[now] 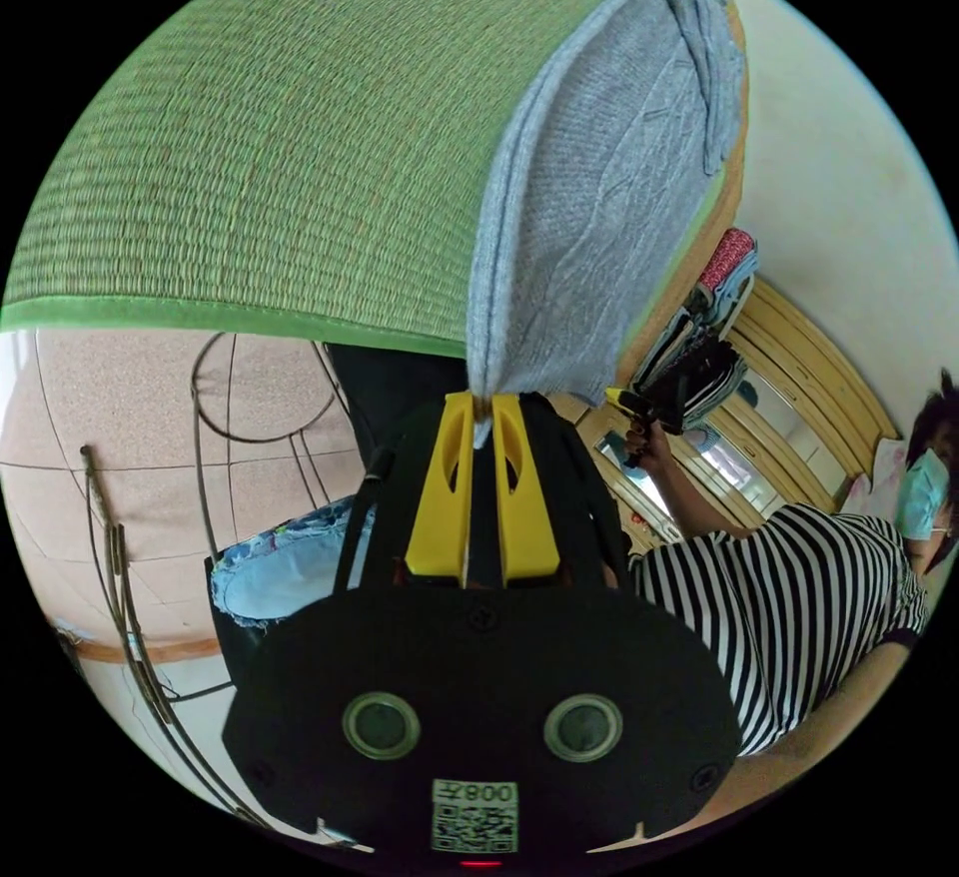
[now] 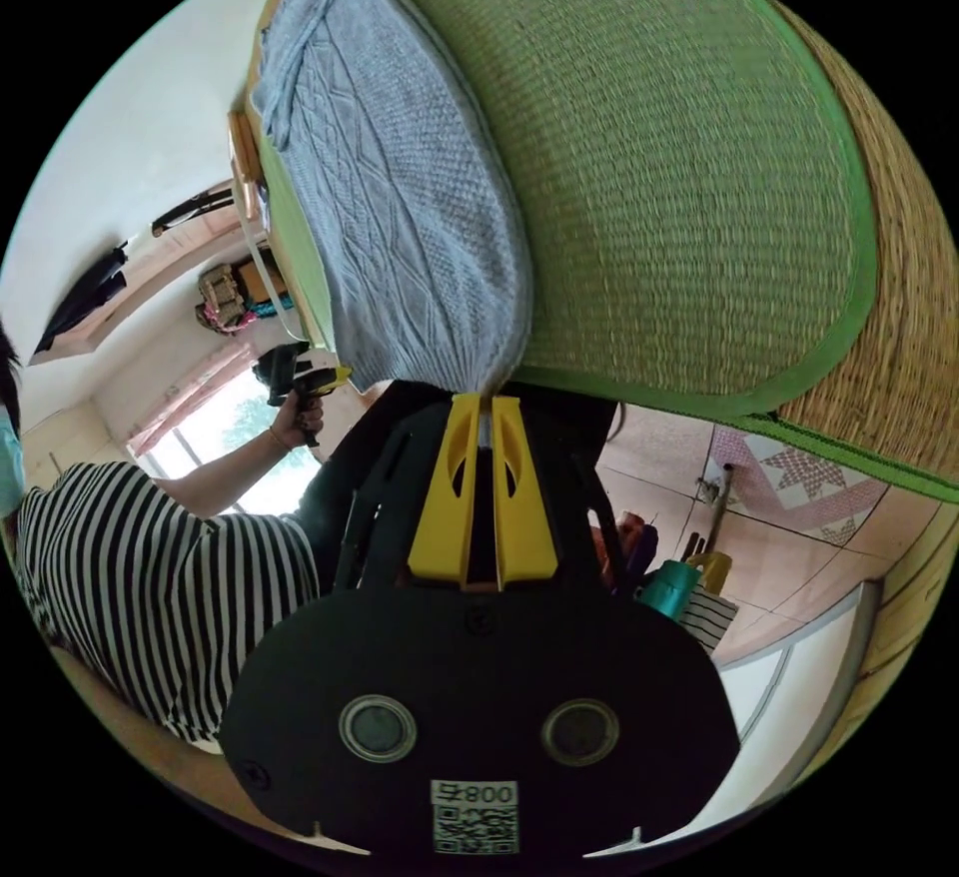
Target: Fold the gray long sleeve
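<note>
Gray long sleeve [image 1: 609,208] lies flat on the green woven mat [image 1: 270,148], stretched along the mat's edge, with a sleeve bunched at the far end. In the right gripper view the same knit [image 2: 400,198] shows a cable and diamond pattern.

Your left claw [image 1: 482,403] has its yellow jaws pinched together on the near corner of the fabric; cloth is visible between the tips. Your right claw [image 2: 481,405] is clamped the same way on the other near corner, and the hem gathers into the tips.

Each view catches your other hand: the right hand [image 1: 647,438] gripping its black handle in the left gripper view, the left hand [image 2: 298,415] in the right gripper view. You're in a black-and-white striped shirt [image 1: 789,607], leaning over the mat edge.

Past the mat edge: tiled floor [image 1: 120,418], a bag with blue patterned fabric [image 1: 280,567], a stack of folded clothes [image 1: 714,318] by a wooden frame. The right gripper view shows a teal bottle [image 2: 667,589] on the floor below the mat.
</note>
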### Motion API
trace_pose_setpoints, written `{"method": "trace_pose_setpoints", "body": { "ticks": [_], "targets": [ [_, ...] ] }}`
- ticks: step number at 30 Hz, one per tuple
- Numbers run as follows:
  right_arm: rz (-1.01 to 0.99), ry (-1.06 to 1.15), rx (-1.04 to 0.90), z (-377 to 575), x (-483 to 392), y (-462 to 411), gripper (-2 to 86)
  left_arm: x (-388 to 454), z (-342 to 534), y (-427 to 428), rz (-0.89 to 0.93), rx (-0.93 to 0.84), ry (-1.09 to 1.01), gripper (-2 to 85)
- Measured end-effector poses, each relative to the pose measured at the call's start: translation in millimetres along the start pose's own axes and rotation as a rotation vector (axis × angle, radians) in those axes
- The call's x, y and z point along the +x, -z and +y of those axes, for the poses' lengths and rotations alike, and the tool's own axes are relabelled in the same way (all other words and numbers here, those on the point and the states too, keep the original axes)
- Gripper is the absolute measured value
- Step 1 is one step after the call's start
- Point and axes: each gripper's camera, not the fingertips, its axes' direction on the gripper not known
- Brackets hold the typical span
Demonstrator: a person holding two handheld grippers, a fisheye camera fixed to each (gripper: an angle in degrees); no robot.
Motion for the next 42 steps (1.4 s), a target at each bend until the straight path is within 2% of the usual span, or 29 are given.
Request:
{"method": "trace_pose_setpoints", "body": {
  "ticks": [8,14,21,30,36,42],
  "targets": [
    [-0.155,0.045,0.102,-8.3,-17.0,44.5,1.6,20.9,3.5,25.2,0.079,0.063,-0.054,3.0],
    [-0.214,0.115,0.173,-37.3,-46.7,69.5,1.6,43.3,-12.2,49.6,0.177,0.202,-0.101,3.0],
    [-0.21,0.195,0.24,-78.8,-87.0,97.9,1.7,75.4,-46.5,79.3,0.281,0.356,-0.152,3.0],
    [-0.131,0.227,0.244,-144.1,-133.4,113.7,1.7,133.8,-107.5,102.6,0.241,0.385,-0.25,3.1],
    [-0.11,0.14,0.222,-182.8,-142.8,96.1,2.0,145.7,-139.1,94.5,0.206,0.397,-0.162,3.9],
    [-0.147,0.114,0.294,-184.9,-158.7,84.9,2.6,160.3,-135.4,84.4,0.267,0.45,-0.119,5.2]
  ]
}}
